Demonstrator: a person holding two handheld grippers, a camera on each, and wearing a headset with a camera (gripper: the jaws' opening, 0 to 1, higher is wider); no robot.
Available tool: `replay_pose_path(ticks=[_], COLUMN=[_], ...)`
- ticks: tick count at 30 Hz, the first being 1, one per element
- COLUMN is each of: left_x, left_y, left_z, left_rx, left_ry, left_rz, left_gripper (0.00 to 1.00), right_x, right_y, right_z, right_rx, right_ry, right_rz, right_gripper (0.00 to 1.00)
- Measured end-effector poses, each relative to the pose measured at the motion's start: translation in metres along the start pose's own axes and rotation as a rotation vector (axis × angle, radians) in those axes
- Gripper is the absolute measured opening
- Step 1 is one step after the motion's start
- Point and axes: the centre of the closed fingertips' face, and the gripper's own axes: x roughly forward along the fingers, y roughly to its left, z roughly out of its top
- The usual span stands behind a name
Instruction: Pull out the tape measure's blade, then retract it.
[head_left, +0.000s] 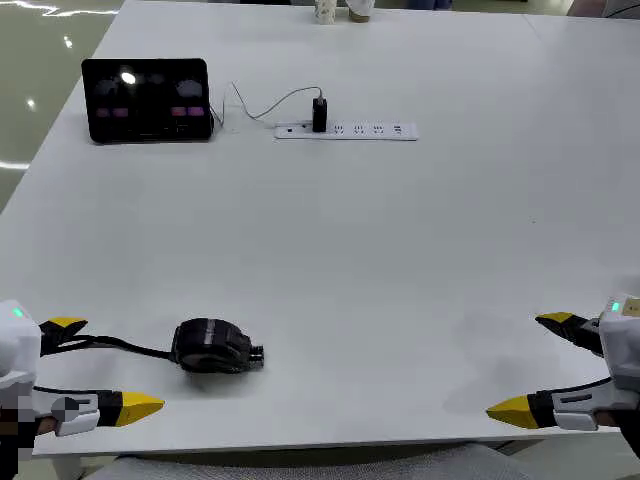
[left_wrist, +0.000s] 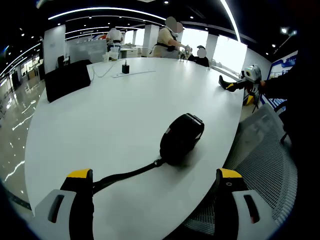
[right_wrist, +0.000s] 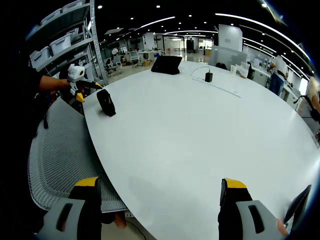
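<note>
Head view: a white worktop seen from its near edge, with 1 gripper at each lower corner.
Tape measure: the black tape measure lies on the worktop at 7 o'clock, near the front edge, with a short dark tip on its 3 o'clock side.
Strap: a black strap trails from the case toward 9 o'clock and in between the left fingers.
Left gripper: the left gripper sits at 8 o'clock, just beside the tape measure, fingers released and spread wide, grasping nothing.
Right gripper: the right gripper sits at 4 o'clock, well apart from the tape measure, fingers released, nothing between them.
Left gripper view: the case lies ahead, apart from both yellow tips.
Far side: a dark tablet at 11 o'clock; a power strip with a black plug at 12 o'clock.
</note>
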Motion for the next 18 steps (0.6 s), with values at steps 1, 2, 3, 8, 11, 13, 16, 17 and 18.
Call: replay_pose_path(ticks=[1, 2, 3, 8, 11, 13, 16, 17, 18], left_x=[-0.0002, -0.0003, -0.0004, -0.0011, -0.0017, -0.0016, -0.0015, -0.0016, -0.0017], left_y=[0.0002, 0.0005, 0.0010, 0.0022, 0.0028, 0.0028, 0.0027, 0.0026, 0.0025], left_z=[-0.0003, -0.0005, -0.0007, -0.0010, 0.0003, 0.0012, 0.0012, 0.0012, 0.0009], left_rx=[0.001, 0.002, 0.003, 0.005, 0.005, 0.010, 0.013, 0.013, 0.012], left_ry=[0.001, 0.002, 0.003, 0.009, 0.008, 0.006, 0.007, 0.008, 0.009], left_rz=[0.000, 0.000, 0.001, 0.000, -0.002, -0.003, -0.005, -0.005, -0.006], left_gripper=[0.99, 0.99, 0.99, 0.99, 0.99, 0.99, 0.99, 0.99, 0.99], right_x=[0.0001, 0.0001, -0.0006, -0.0009, -0.0013, -0.0012, -0.0007, -0.0007, -0.0004], right_y=[0.0002, -0.0002, -0.0007, -0.0022, -0.0022, -0.0027, -0.0016, -0.0008, 0.0001], right_z=[0.0003, 0.0005, 0.0011, 0.0030, 0.0030, 0.0022, 0.0023, 0.0026, 0.0030], right_rx=[-0.003, -0.006, -0.009, -0.005, -0.012, -0.011, -0.004, -0.004, -0.007], right_ry=[0.000, 0.002, 0.003, 0.000, 0.002, 0.002, 0.001, 0.000, -0.001], right_rz=[-0.001, -0.001, -0.002, -0.005, -0.006, -0.007, -0.003, -0.001, 0.001], right_gripper=[0.99, 0.99, 0.99, 0.99, 0.99, 0.99, 0.99, 0.99, 0.99])
